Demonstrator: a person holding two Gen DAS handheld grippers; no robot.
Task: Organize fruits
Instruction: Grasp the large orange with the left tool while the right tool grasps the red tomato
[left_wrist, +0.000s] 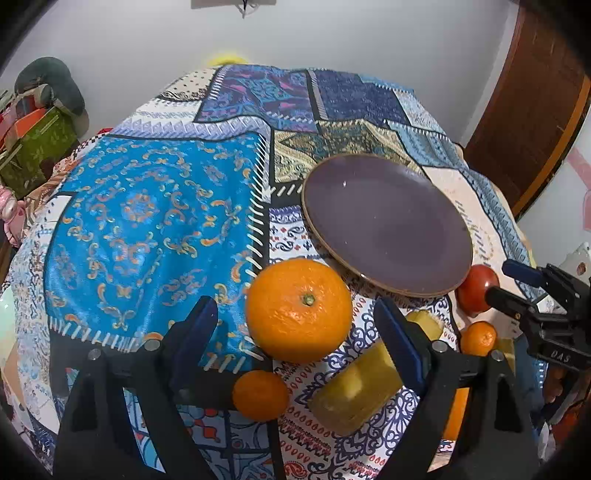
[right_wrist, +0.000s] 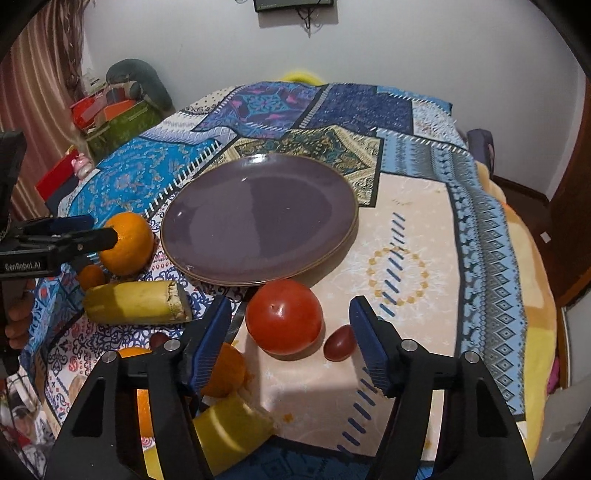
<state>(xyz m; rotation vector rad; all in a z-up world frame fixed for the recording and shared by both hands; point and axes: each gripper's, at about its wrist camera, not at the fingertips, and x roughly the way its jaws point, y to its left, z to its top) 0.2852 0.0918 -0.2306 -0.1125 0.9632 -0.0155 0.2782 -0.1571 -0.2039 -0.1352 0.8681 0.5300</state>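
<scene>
Starting from scratch, nothing sorted yet

Our plate (right_wrist: 258, 218) is bare; the big orange (left_wrist: 298, 309) sits at its 7 o'clock between the left tongs (left_wrist: 299, 332), the tomato (right_wrist: 283, 315) between the right tongs (right_wrist: 290, 339), both spread apart, gripping nothing.

Both black two-finger tongs with blue ribbed pads tilt steeply downward, the left tongs (left_wrist: 295, 332) spread wide with nothing pressed between the pads, the right tongs (right_wrist: 288, 343) gaping more narrowly and likewise gripping nothing, while fingers (right_wrist: 16, 325) of the left hand wrap the left handle.
</scene>
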